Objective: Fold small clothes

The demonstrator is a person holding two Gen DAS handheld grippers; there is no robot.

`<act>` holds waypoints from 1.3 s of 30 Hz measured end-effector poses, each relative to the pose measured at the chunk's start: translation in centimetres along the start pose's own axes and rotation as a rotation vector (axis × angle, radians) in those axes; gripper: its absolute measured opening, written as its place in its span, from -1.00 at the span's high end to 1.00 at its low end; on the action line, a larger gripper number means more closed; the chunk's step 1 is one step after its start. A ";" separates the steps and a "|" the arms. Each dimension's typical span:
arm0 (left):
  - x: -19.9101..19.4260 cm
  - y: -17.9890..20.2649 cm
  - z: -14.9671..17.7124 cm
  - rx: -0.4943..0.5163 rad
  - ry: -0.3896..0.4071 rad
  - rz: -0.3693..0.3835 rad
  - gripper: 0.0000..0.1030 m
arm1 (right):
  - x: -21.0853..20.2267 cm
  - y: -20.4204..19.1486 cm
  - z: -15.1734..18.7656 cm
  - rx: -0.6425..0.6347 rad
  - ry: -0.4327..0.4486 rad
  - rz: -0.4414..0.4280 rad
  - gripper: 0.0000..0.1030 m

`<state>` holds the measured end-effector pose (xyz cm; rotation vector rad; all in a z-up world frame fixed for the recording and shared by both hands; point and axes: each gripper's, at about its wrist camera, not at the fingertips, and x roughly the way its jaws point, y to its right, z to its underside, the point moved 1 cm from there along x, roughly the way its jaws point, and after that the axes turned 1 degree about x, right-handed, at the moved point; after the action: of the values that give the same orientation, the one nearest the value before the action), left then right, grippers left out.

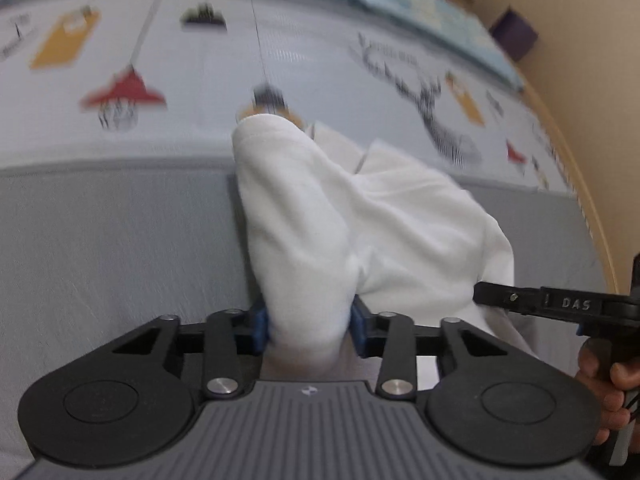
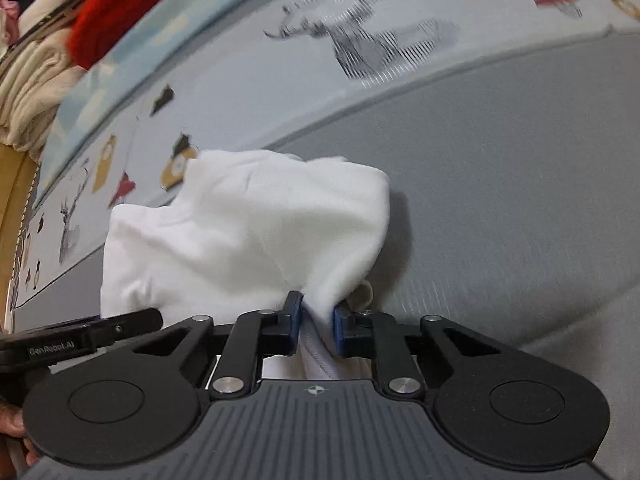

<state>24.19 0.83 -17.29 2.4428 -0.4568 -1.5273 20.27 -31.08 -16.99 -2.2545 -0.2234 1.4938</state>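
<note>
A small white garment (image 1: pixel 360 224) is bunched and lifted over a grey bed cover (image 1: pixel 100 248). My left gripper (image 1: pixel 308 328) is shut on one edge of it, the cloth pinched between the blue pads (image 1: pixel 260 326). My right gripper (image 2: pixel 316 326) is shut on another edge of the white garment (image 2: pixel 248 232), where a stitched hem shows between its jaws. The right gripper (image 1: pixel 496 294) also shows at the right in the left wrist view, and the left gripper (image 2: pixel 152 316) at the left in the right wrist view. The two grippers are close together.
A pale sheet (image 1: pixel 280 40) printed with deer and lamps lies beyond the grey cover. A pile of clothes with a red item (image 2: pixel 120 4) sits at the far left in the right wrist view. A wooden bed edge (image 1: pixel 592 216) runs along the right.
</note>
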 end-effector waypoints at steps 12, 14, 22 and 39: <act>-4.1 -4.5 0.5 -0.163 0.110 -0.059 -0.23 | -2.3 -4.1 0.1 -0.077 0.241 0.055 -0.16; -2.8 -4.7 1.6 -0.150 -0.016 -0.061 -0.24 | -1.6 -4.0 0.5 -0.104 0.165 0.060 -0.16; -2.7 -5.2 4.6 -0.183 -0.123 -0.001 0.23 | -0.7 -1.7 2.4 -0.017 -0.042 0.111 -0.19; -10.6 -1.2 8.6 0.090 0.037 -0.449 -0.33 | -6.8 -1.0 4.3 -0.108 0.085 0.359 0.43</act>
<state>12.32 5.73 -12.66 2.7721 0.0402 -1.6436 13.71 -31.50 -12.27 -2.5402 0.1382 1.5850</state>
